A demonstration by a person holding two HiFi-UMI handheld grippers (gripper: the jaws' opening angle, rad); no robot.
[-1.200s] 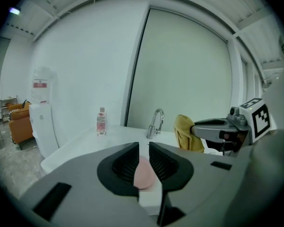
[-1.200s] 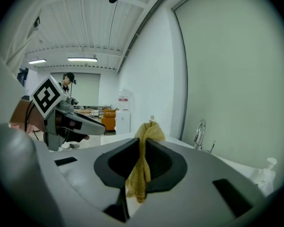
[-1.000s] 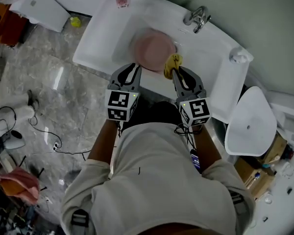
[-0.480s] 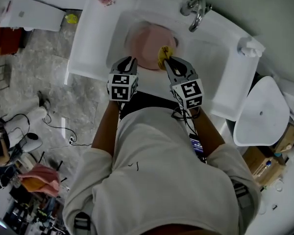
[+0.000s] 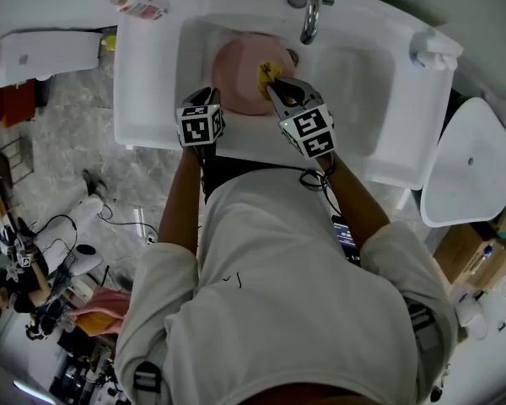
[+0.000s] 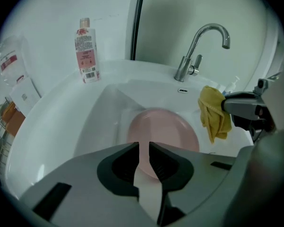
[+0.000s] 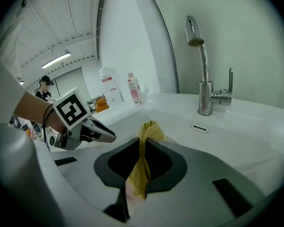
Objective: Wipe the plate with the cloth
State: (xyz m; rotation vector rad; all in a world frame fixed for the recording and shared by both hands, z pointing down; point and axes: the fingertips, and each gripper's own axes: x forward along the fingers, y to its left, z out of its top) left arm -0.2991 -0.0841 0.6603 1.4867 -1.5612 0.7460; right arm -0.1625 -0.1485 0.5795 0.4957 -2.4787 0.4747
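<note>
left claw (image 6: 143,148), jaws a narrow slit apart and empty, before a round pink plate (image 6: 163,126) flat in a white sink basin (image 6: 98,115); at right, a crumpled yellow cloth (image 6: 213,112) pinched by the right claw (image 6: 227,107).

The sink (image 5: 148,91) is white, the plate (image 5: 234,78) in it pale pink, the cloth (image 5: 267,72) over it mustard yellow, the left claw (image 6: 143,148) and right claw (image 7: 143,144) at its front edge grey with black-and-white square-patterned cubes, the faucet (image 5: 309,15) silver, and the bottle (image 6: 86,51) on its rim seemingly red-labelled.
</note>
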